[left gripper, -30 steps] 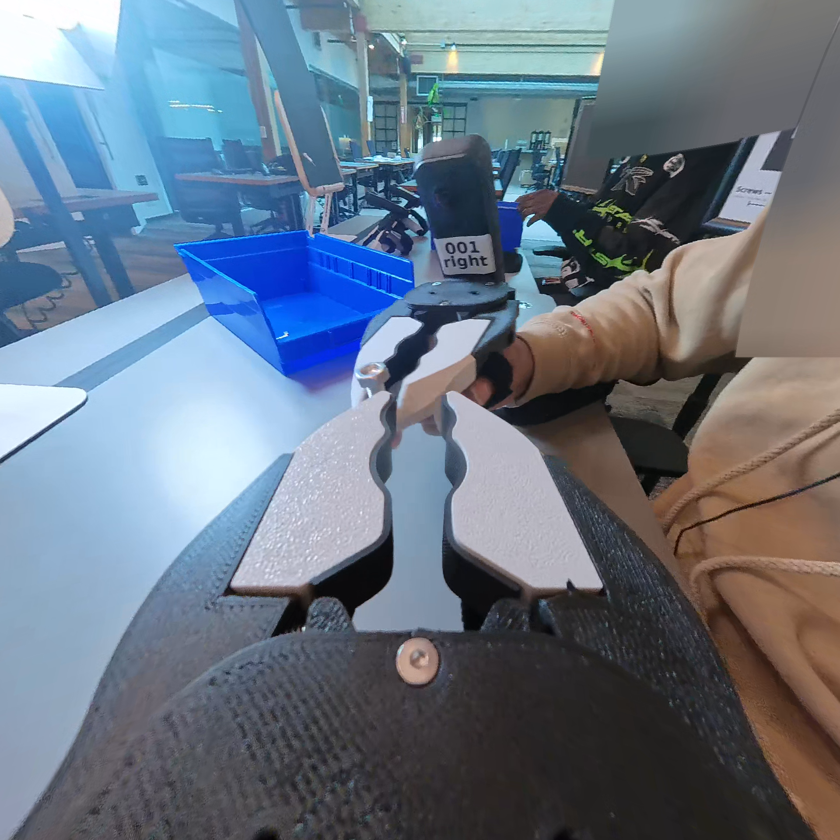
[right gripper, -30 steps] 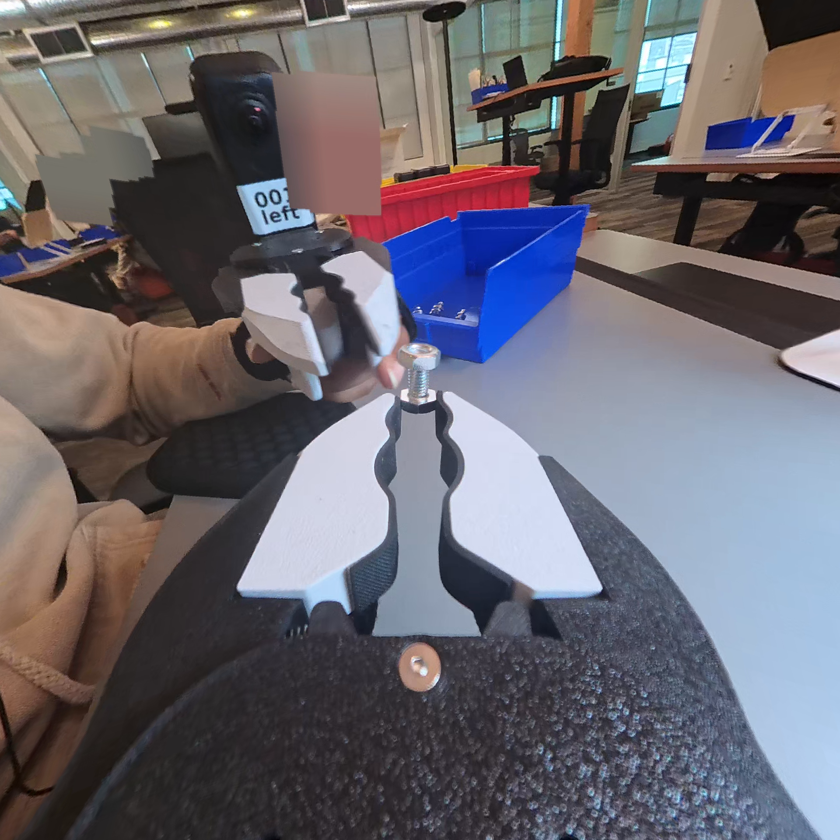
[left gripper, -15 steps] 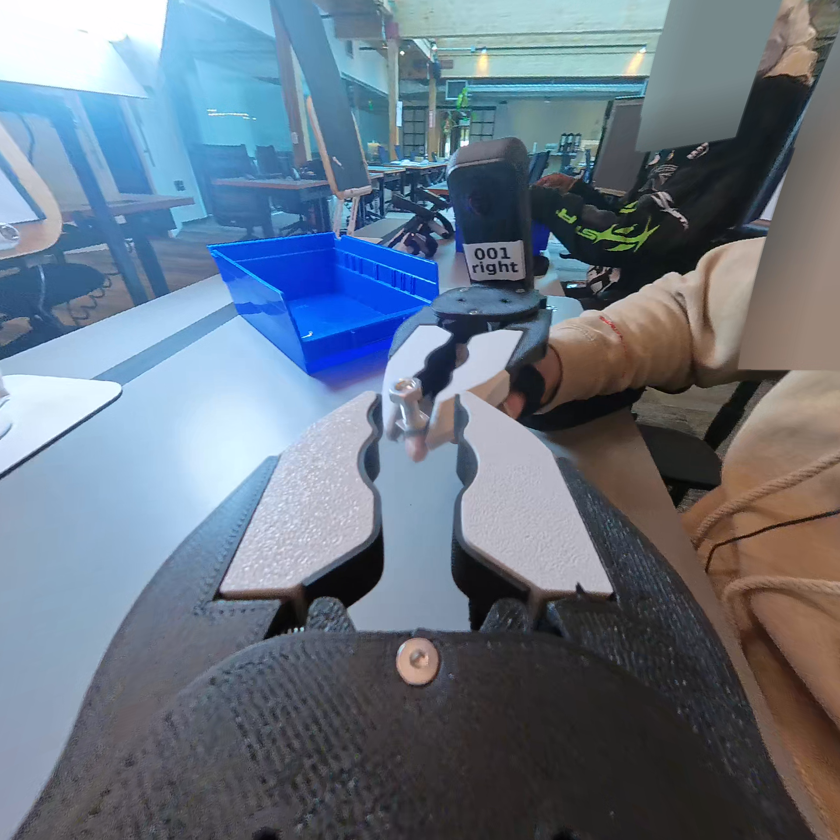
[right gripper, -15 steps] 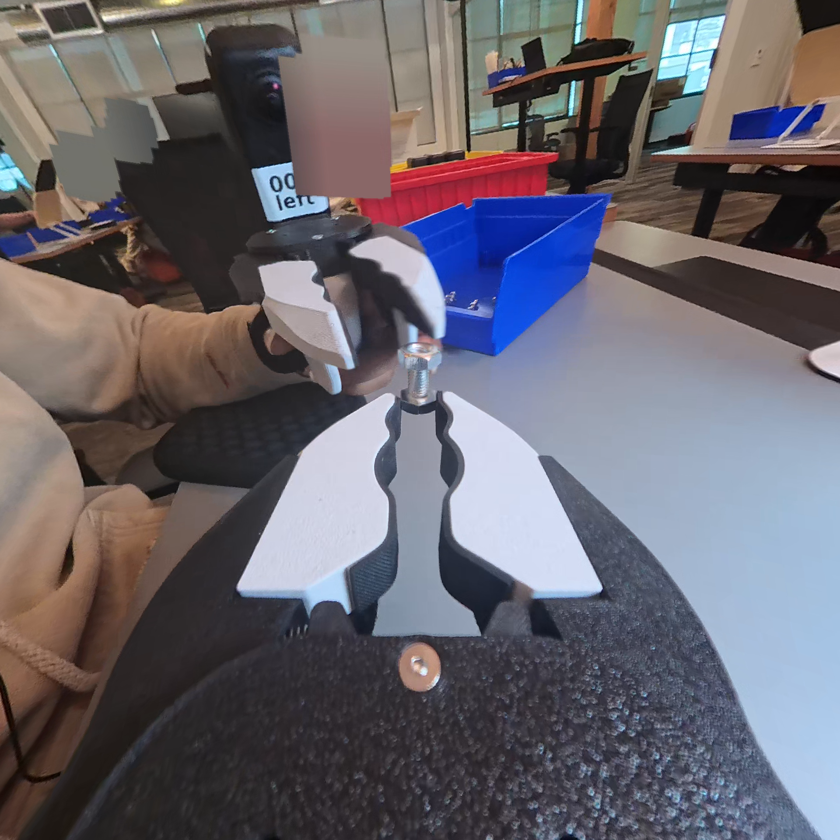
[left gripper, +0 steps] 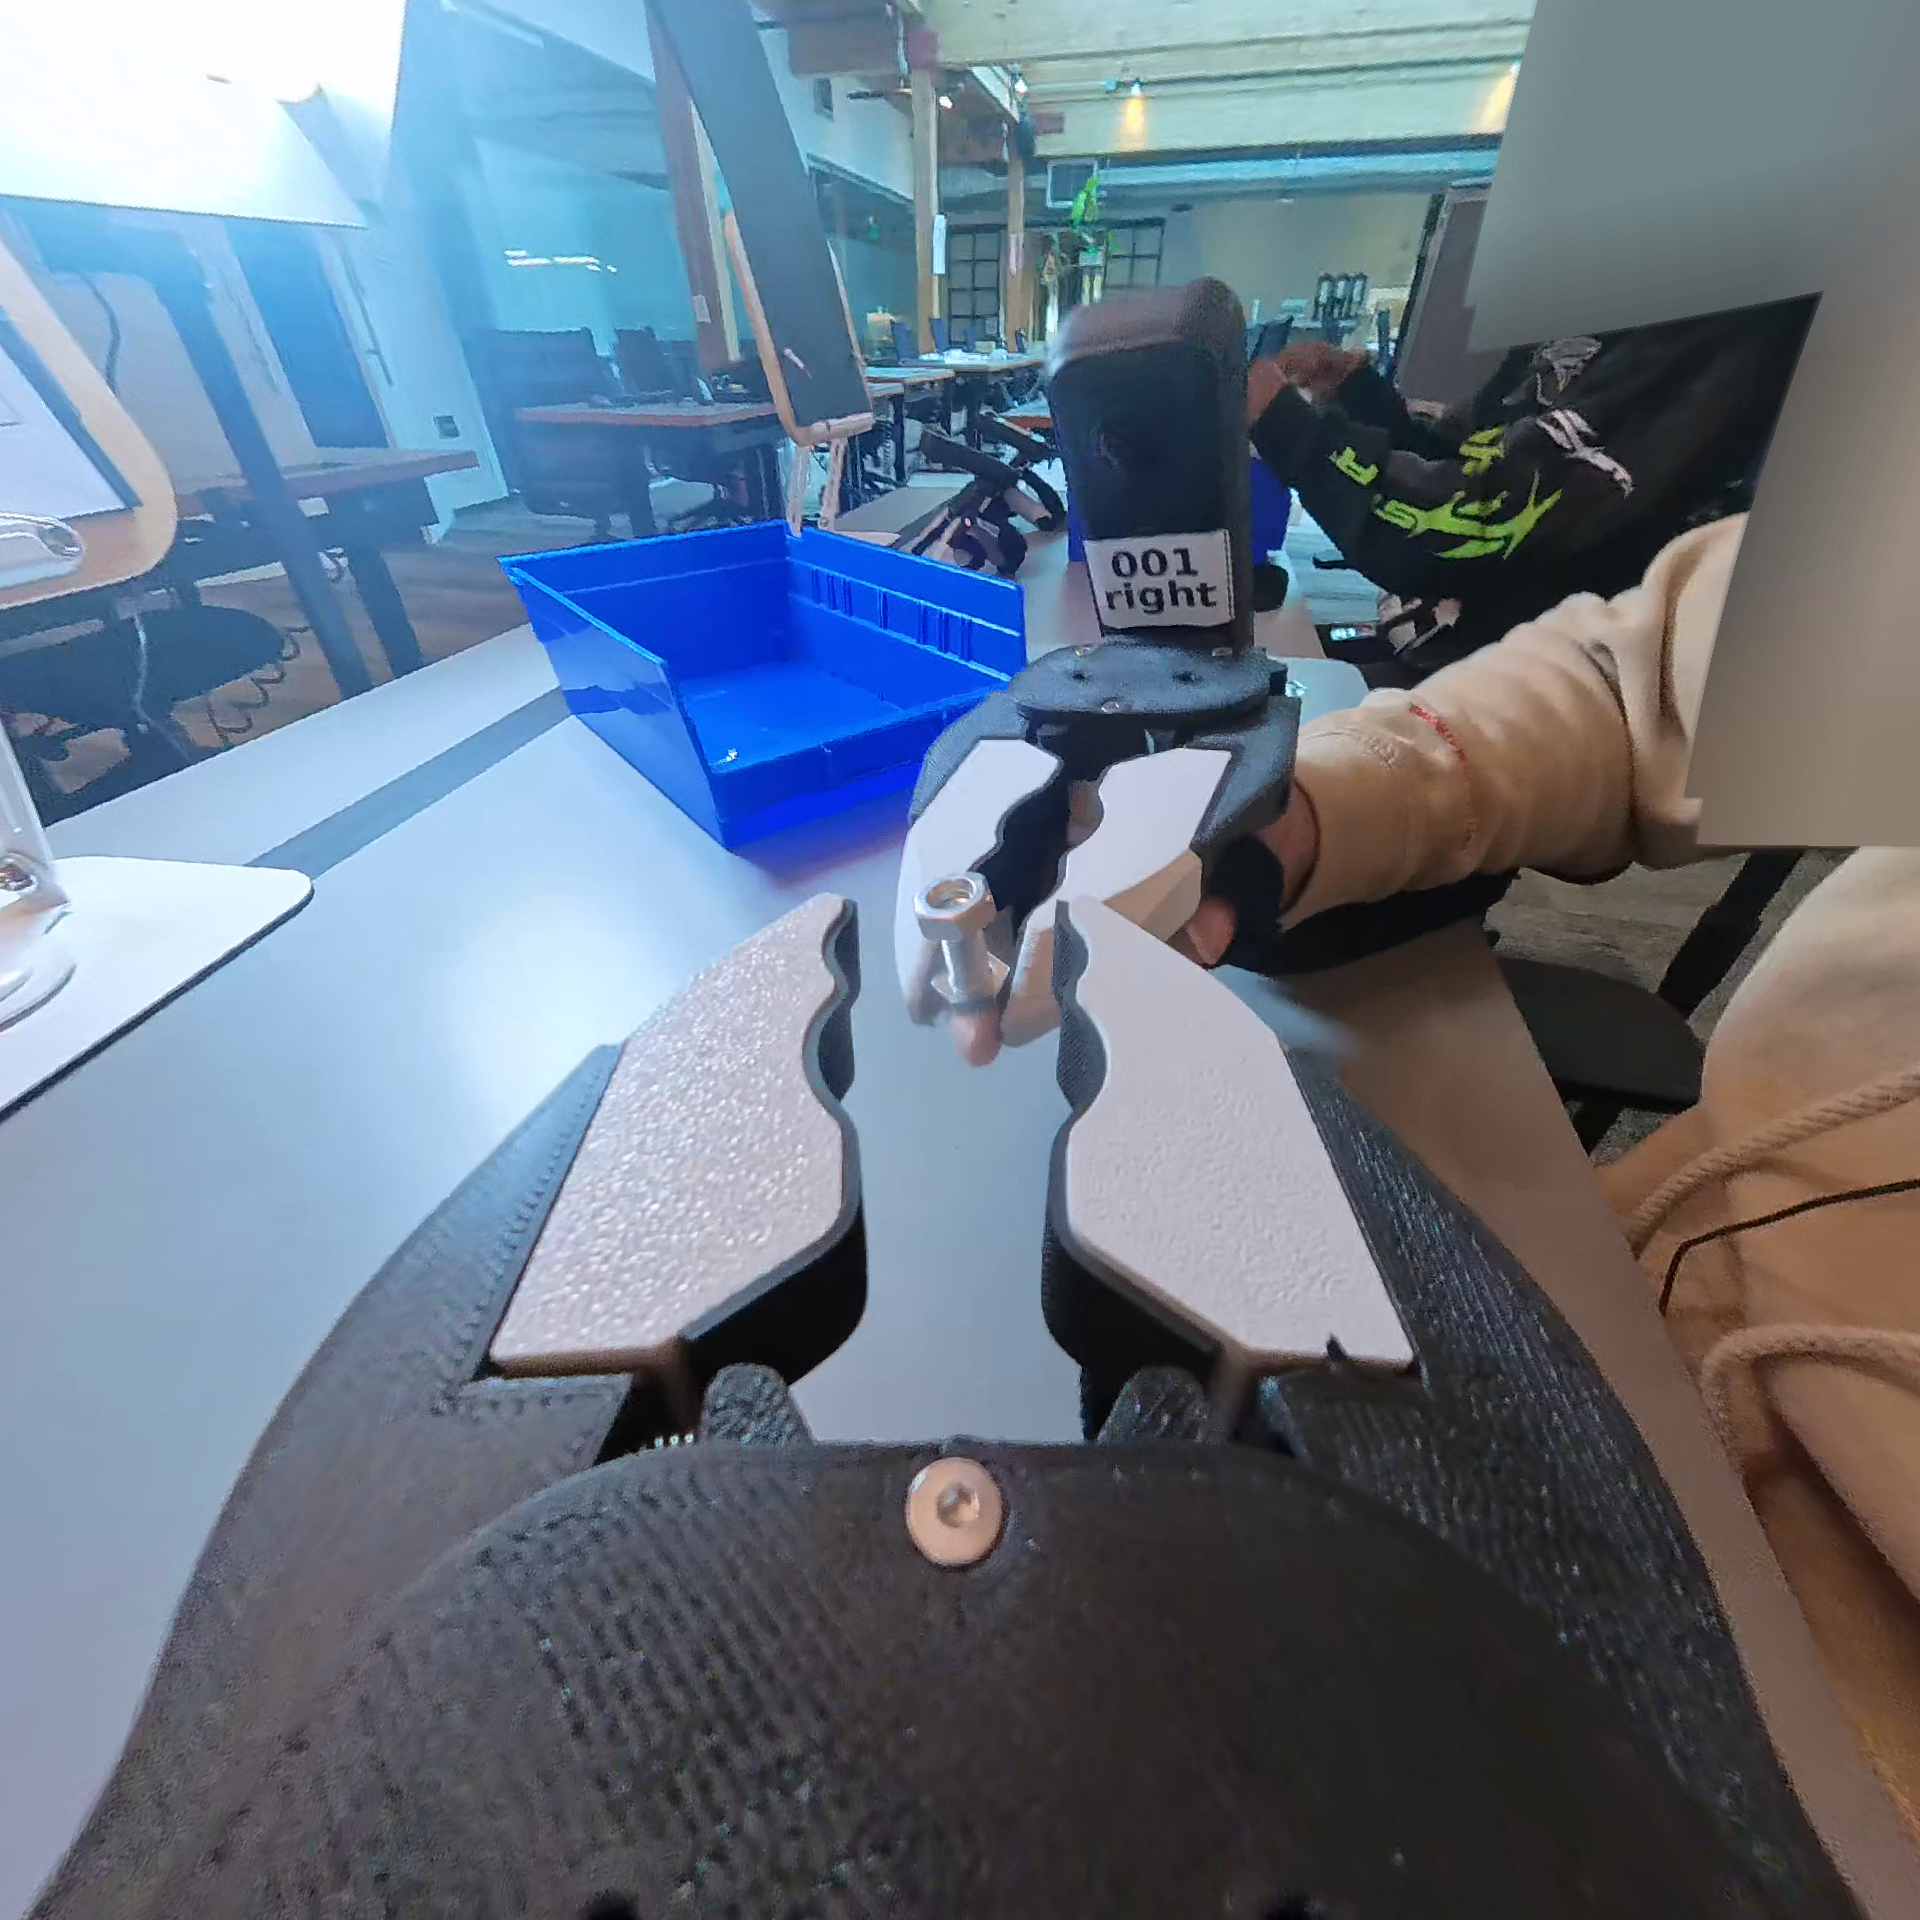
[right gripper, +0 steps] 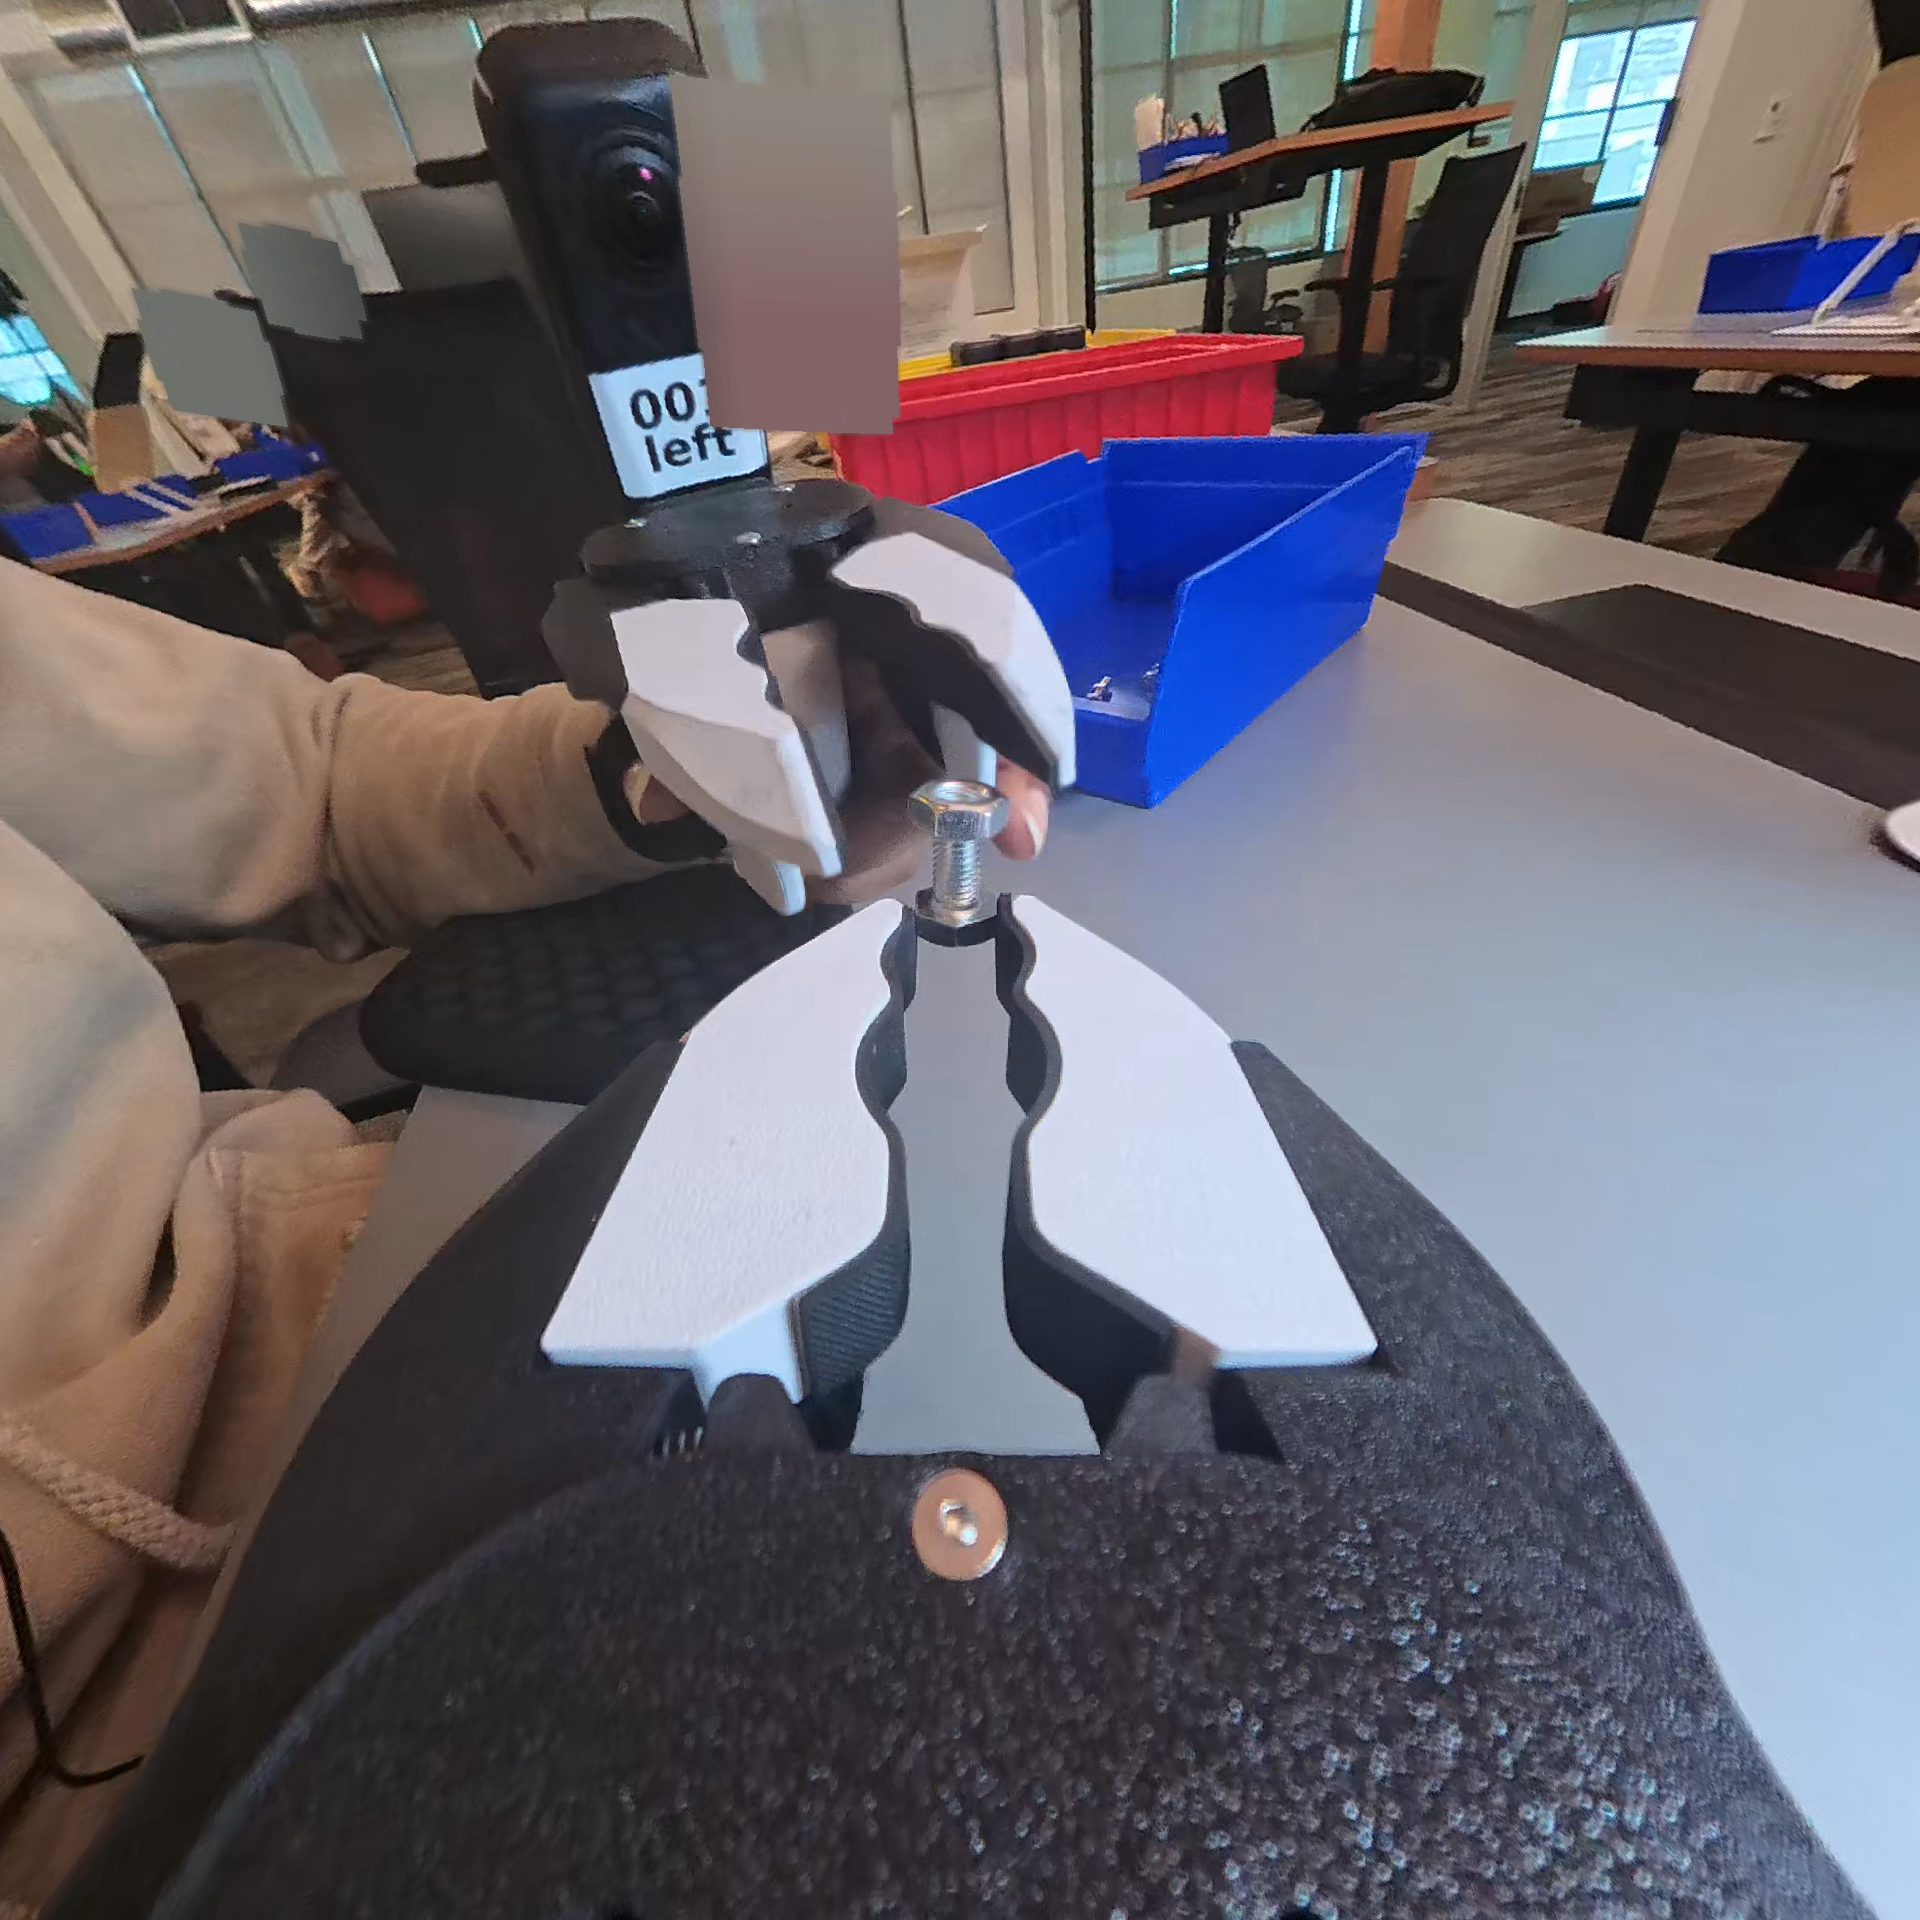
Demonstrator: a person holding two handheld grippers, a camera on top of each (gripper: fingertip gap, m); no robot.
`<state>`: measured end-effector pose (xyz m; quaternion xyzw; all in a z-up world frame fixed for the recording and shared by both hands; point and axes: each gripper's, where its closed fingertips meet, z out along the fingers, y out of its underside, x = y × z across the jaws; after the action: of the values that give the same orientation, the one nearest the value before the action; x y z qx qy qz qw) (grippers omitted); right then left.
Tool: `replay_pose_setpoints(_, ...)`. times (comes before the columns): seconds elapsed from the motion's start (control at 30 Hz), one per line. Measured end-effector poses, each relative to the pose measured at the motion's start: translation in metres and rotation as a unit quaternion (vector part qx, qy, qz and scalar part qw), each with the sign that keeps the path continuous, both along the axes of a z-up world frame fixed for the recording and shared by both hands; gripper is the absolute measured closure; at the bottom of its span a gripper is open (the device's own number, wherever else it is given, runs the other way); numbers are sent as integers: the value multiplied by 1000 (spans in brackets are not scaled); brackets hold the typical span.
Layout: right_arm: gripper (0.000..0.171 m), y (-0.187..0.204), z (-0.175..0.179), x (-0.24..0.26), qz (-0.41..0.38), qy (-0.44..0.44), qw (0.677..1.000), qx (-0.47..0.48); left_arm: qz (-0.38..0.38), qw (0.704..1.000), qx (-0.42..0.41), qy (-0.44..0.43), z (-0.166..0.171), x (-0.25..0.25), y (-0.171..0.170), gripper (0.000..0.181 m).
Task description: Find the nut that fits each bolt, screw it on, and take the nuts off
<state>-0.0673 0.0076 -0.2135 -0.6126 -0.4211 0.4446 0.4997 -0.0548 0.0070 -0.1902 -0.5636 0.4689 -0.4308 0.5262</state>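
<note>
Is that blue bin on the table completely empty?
No. In the right wrist view, a few small metal fasteners lie on the floor of the blue bin near its open front.

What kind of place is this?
Probably an open-plan office used as a workshop: rows of desks and office chairs behind, large windows, and blue parts bins on the grey table.

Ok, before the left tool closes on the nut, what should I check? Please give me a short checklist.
1. Right tool shut on the lower end of the bolt: ok.
2. Bolt upright: ok.
3. Nut sits on the bolt's top end: ok.
4. Left tool open wide enough for the nut: ok.
5. Nut already inside the left tool's opening: cannot tell.
</note>
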Motion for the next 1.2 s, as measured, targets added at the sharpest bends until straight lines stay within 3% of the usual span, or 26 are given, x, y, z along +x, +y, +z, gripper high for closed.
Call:
replay_pose_setpoints(0.1,157,6,0,4,-15,0,1000,-3,-29,1000,2,6,-1,2,-11,157)
replay_pose_setpoints(0.13,157,10,2,8,-24,5,1000,-6,-48,999,1,3,1,0,-16,173)
replay_pose_setpoints(0.43,157,5,0,3,-11,-7,1000,13,0,999,-42,4,-6,-3,7,161)
replay_pose_setpoints(0.6,157,13,3,11,-26,0,1000,13,81,993,-88,-18,-6,-26,44,161)
replay_pose_setpoints(0.77,157,18,4,15,-38,2,999,9,185,980,-65,-17,-8,-52,78,161)
replay_pose_setpoints(1.03,157,27,9,23,-60,11,998,9,333,930,38,-148,54,-121,97,168)
replay_pose_setpoints(1.2,157,53,29,49,-125,4,991,37,372,910,73,-168,71,-143,97,168)
